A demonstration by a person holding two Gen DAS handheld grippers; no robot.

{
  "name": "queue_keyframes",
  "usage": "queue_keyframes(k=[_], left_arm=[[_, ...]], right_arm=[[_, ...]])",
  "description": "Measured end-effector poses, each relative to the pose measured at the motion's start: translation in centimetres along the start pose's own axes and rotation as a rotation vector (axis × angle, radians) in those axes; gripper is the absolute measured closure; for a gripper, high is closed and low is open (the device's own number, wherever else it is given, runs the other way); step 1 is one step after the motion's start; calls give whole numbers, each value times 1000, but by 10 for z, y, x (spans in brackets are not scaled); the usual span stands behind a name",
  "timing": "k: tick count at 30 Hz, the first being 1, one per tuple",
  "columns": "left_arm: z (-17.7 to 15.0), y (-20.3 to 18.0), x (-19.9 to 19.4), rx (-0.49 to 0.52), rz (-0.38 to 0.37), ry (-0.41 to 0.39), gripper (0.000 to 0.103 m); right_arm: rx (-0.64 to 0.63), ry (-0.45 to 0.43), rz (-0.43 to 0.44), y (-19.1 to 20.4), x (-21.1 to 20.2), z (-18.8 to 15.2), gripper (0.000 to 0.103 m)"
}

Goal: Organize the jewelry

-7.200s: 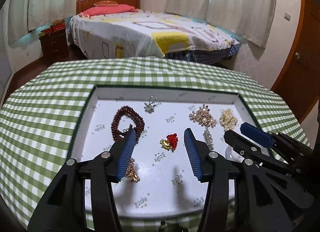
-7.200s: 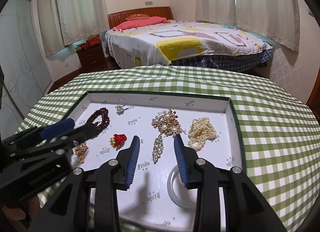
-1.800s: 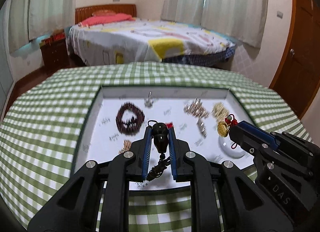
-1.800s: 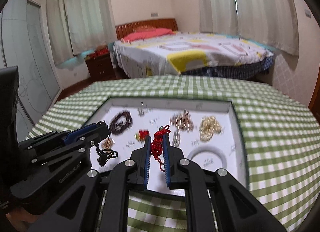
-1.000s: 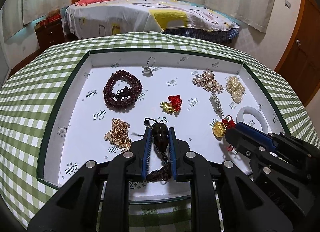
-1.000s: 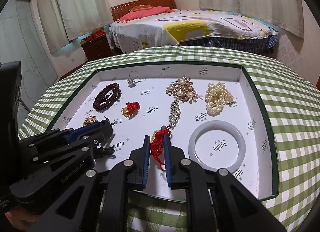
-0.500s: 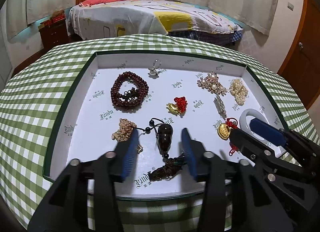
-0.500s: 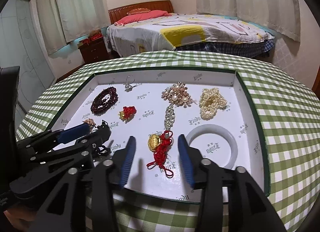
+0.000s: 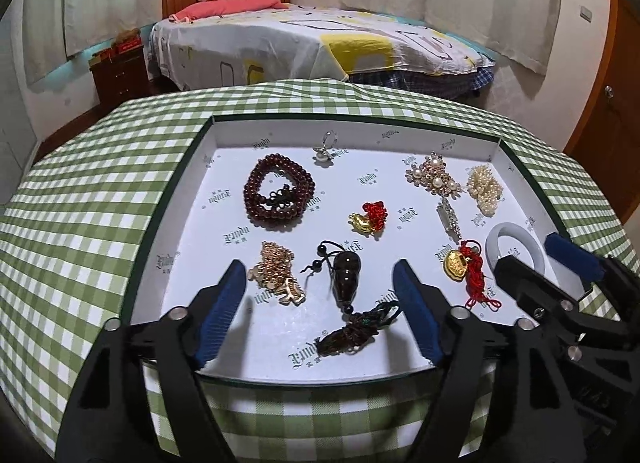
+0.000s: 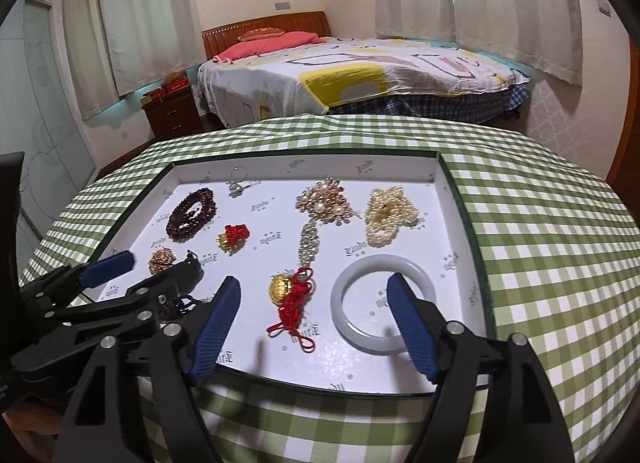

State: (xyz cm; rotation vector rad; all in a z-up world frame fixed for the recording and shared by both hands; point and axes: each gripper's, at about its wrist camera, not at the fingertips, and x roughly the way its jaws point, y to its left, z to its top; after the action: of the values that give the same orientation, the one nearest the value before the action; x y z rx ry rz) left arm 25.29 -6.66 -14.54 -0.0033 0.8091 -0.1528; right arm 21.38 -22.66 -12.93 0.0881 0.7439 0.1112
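Note:
A white tray [image 9: 192, 231] with a dark green rim holds the jewelry; it also shows in the right wrist view [image 10: 456, 231]. My left gripper [image 9: 320, 275] is open and empty, its jaws either side of a dark gourd pendant [image 9: 346, 273] with a tassel that lies in the tray. My right gripper [image 10: 312, 287] is open and empty, over a gold charm with a red knot [image 10: 290, 291] lying beside a white bangle [image 10: 384, 303]. The charm [image 9: 464, 263] and bangle [image 9: 516, 243] also show in the left wrist view.
Also in the tray are a dark red bead bracelet [image 9: 278, 197], a gold chain [image 9: 276, 273], a small gold and red charm [image 9: 370, 217], a ring [image 9: 326, 147], a pearl brooch [image 9: 434, 179] and a pearl cluster [image 9: 484, 187]. The tray rests on a green checked tablecloth [image 9: 80, 223]; a bed [image 9: 304, 39] stands behind.
Both grippers have opened and let go: the gourd pendant and the gold and red charm now lie in the tray. Both grippers have drawn back a little and opened wider.

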Motion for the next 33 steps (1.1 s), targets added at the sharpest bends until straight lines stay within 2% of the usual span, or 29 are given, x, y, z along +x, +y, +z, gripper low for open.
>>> queue_keyframes(k=[8, 15, 20, 24, 33], left_arm=[[-4, 3, -14, 6, 54, -38, 13], [-8, 6, -18, 0, 88, -29, 12], [-12, 7, -27, -5, 80, -18, 12], [-15, 4, -43, 4, 88, -28, 11], [-14, 1, -115, 4, 94, -137, 6]], right_arm=[[12, -14, -42, -7, -4, -3, 22], [36, -10, -64, -18, -8, -8, 21], [46, -11, -68, -21, -16, -12, 21], [33, -21, -66, -16, -31, -14, 21], [23, -91, -58, -4, -88, -8, 21]])
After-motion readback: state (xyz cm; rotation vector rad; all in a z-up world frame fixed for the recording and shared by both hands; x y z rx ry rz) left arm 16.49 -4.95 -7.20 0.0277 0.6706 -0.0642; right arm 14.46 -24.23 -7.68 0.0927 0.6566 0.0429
